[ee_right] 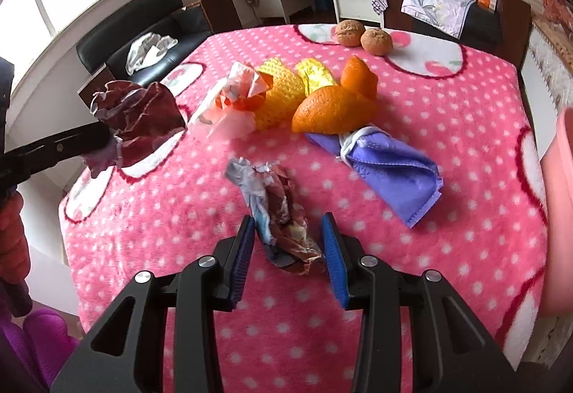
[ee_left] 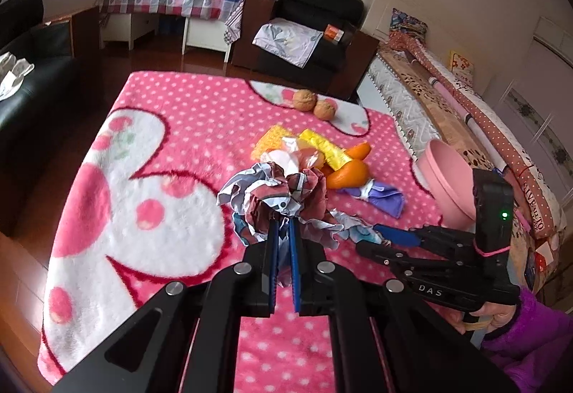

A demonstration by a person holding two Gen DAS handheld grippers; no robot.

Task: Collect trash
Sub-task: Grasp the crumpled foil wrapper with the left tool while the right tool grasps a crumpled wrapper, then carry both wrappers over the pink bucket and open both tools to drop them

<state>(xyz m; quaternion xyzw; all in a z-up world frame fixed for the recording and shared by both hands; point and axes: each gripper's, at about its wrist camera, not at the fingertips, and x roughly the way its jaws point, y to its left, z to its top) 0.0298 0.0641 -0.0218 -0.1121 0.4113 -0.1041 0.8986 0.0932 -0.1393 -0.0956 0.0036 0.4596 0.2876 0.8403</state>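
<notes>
My left gripper (ee_left: 283,226) is shut on a crumpled maroon-and-white paper ball (ee_left: 275,192), held clear of the pink dotted blanket (ee_left: 161,113). The right wrist view shows the same ball (ee_right: 139,121) at the left gripper (ee_right: 109,142). My right gripper (ee_right: 288,239) stands open low over the blanket (ee_right: 447,128), and a second crumpled paper (ee_right: 279,217) lies between its blue pads; the left pad (ee_right: 247,242) is at the paper's edge. In the left wrist view the right gripper (ee_left: 379,241) reaches in from the right beside that paper (ee_left: 352,230).
Orange peels (ee_right: 333,110), yellow wrappers (ee_right: 283,88), a white plastic wrapper (ee_right: 232,99) and a folded purple cloth (ee_right: 390,167) lie mid-table. Two walnuts (ee_right: 361,35) sit at the far edge. A pink bin (ee_left: 447,178) stands at the right edge. Black chairs surround the table.
</notes>
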